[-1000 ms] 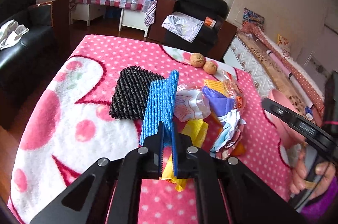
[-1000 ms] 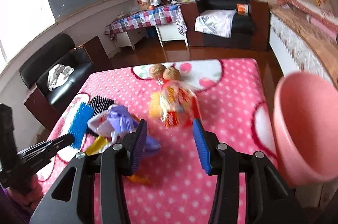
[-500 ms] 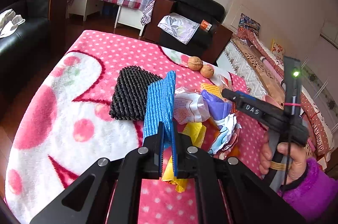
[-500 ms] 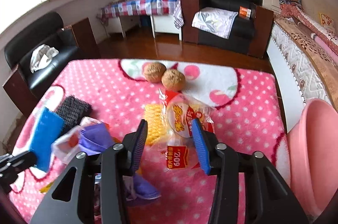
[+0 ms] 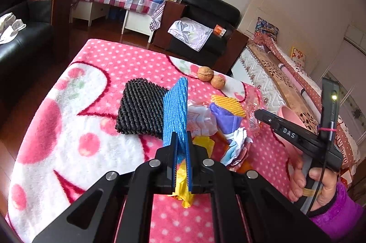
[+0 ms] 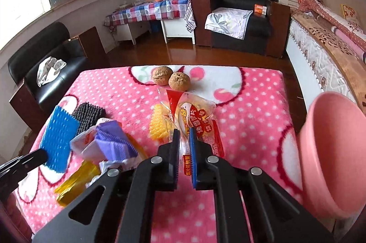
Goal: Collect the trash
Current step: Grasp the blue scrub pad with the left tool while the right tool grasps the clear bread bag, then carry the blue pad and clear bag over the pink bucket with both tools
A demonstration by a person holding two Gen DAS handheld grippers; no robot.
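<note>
My left gripper [image 5: 179, 140] is shut on a blue foam net sleeve [image 5: 175, 105], which sticks up over the trash pile on the pink dotted blanket [image 5: 114, 64]. My right gripper [image 6: 184, 135] is shut on the near end of a clear snack bag with red and yellow print [image 6: 196, 114]. Left of that bag lie a yellow foam net [image 6: 157, 124], a purple wrapper [image 6: 112, 140], white paper and a yellow wrapper [image 6: 75, 183]. A black foam net [image 5: 139, 110] lies flat beside the blue sleeve.
A pink plastic bin [image 6: 331, 151] stands off the blanket's right edge. Two walnuts [image 6: 171, 79] sit at the far side of the blanket. A person's hand in a purple sleeve [image 5: 320, 188] holds the right gripper. Black sofas and a wooden floor surround the table.
My right gripper swung in over the snack bag and its jaws closed on it. The left gripper stayed still, holding the blue sleeve.
</note>
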